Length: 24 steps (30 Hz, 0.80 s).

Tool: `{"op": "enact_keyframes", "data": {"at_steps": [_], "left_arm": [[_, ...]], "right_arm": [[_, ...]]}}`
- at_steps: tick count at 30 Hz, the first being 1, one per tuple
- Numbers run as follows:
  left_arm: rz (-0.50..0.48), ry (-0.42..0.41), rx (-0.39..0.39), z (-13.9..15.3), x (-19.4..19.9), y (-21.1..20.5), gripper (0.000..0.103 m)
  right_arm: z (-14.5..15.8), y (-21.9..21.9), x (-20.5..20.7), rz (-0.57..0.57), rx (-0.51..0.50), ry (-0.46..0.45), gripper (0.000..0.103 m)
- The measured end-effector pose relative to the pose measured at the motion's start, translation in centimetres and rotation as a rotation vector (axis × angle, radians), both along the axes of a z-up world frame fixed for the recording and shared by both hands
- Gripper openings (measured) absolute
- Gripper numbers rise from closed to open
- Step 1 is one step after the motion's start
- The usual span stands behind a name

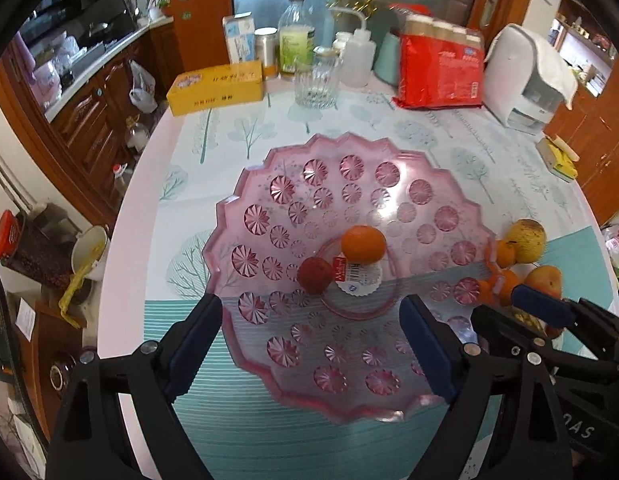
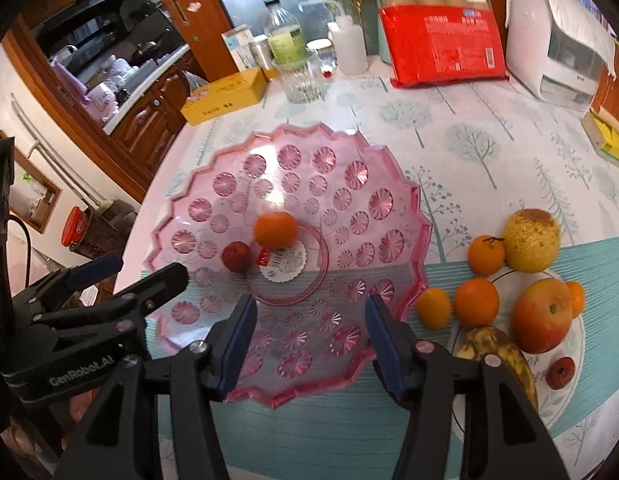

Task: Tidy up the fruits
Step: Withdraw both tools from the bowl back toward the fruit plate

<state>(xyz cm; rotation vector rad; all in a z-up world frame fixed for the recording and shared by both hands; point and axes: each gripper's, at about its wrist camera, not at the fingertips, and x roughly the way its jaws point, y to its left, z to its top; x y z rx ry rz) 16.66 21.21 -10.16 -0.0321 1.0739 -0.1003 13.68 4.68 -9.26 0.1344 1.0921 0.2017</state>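
Fruit: orange (image 1: 363,244) and red fruit (image 1: 315,275) in pink dish (image 1: 245,184) | ahead of left tongs (image 1: 311,346), right tongs (image 2: 309,346) | both tongs apart, empty

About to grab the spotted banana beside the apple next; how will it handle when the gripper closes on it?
The banana is heavily browned, so it is probably soft and would bruise or split under a firm squeeze. Its curved shape looks unlikely to roll. It lies close against the apple, so lifting it may nudge that.
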Motion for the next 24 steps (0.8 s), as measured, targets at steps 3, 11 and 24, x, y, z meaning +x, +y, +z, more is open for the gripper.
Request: {"op": "enact_keyframes", "data": {"at_steps": [3,11,24], "left_arm": [[-0.004,-0.004,-0.02,0.9,-1.0,-0.1,0.089],[-0.024,-0.037,-0.039,3.0,-3.6,-1.2,0.089],[-0.078,-0.118,-0.04,6.4,-6.6,-4.5,0.089]], "right_arm": [[1.4,-0.2,-1.1,0.003,0.01,-0.022,0.061],[5.1,-0.5,-4.2,0.015,0.011,-0.129,0.073],[8.2,-3.7,-7.6,-0.028,0.019,-0.212,0.073]]}}
